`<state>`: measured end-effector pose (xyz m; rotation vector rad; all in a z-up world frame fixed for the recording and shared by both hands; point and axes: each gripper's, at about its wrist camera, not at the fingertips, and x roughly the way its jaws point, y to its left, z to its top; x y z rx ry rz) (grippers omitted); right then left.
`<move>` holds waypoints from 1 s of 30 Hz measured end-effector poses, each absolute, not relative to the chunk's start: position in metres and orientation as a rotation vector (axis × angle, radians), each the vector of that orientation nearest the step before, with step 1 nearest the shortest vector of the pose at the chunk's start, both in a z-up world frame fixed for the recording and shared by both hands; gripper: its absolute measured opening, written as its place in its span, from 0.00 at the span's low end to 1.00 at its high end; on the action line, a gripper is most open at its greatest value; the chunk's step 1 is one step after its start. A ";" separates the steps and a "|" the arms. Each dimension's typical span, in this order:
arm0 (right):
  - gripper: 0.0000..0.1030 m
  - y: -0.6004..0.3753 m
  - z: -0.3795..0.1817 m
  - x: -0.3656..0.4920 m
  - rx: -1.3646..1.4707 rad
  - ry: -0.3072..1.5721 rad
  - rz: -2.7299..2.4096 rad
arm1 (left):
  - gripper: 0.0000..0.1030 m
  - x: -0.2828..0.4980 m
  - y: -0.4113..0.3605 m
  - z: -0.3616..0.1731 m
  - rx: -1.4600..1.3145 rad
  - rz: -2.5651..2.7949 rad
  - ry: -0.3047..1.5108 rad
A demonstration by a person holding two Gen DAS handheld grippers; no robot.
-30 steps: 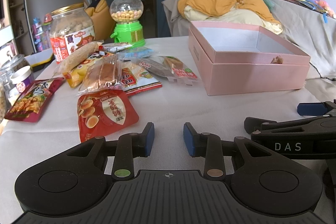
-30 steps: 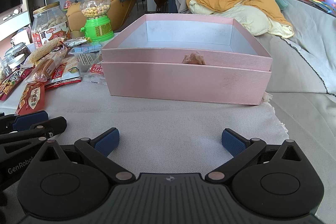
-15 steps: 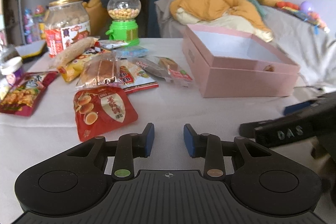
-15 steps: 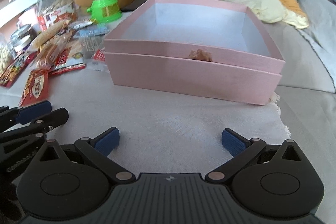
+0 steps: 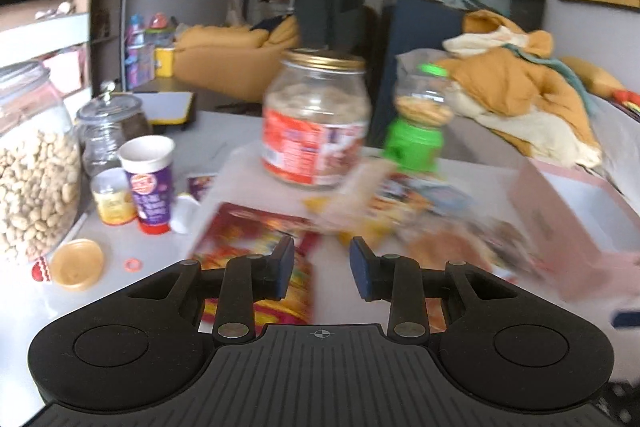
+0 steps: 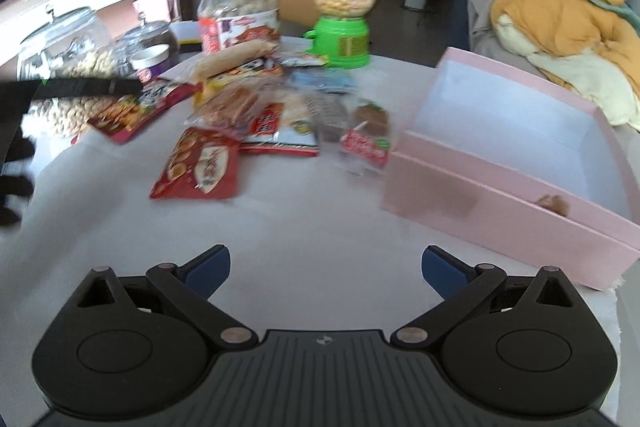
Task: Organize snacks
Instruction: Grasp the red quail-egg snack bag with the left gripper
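Observation:
Several snack packets [image 6: 256,107] lie heaped on the white cloth, and a red biscuit packet [image 6: 198,165] lies nearest to me. The empty pink box [image 6: 500,195] stands to their right, with a brown scrap [image 6: 554,203] on its front rim. My right gripper [image 6: 326,267] hangs wide open over bare cloth, short of the packets. My left gripper [image 5: 322,259] hovers over a blurred red packet [image 5: 256,243]. Its pads stand a narrow gap apart with nothing between them. The pink box [image 5: 560,227] is at the right edge of the left wrist view.
A gold-lidded jar [image 5: 316,123] and a green candy dispenser [image 5: 416,123] stand behind the packets. At the left are a big glass jar of nuts [image 5: 28,179], a purple cup [image 5: 150,183], a small yellow jar [image 5: 112,199] and a loose gold lid [image 5: 76,263]. Bedding lies beyond the box.
Both views have swung left. The left gripper moved from bare cloth over the packets towards the jars. The right view now centres the snack pile, with the box at its right. Neither gripper's jaws changed.

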<state>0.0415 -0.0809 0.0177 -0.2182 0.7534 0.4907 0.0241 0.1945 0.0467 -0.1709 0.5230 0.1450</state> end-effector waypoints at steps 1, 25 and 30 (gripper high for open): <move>1.00 -0.080 0.016 0.041 -0.230 0.755 0.490 | 0.34 0.030 0.200 0.045 -0.170 0.152 0.533; 1.00 -0.091 -0.002 0.036 -0.178 0.761 0.470 | 0.38 0.036 0.108 0.023 0.004 -0.014 0.698; 1.00 -0.091 -0.001 0.036 -0.176 0.761 0.469 | 0.38 0.012 0.113 0.034 -0.092 0.007 0.662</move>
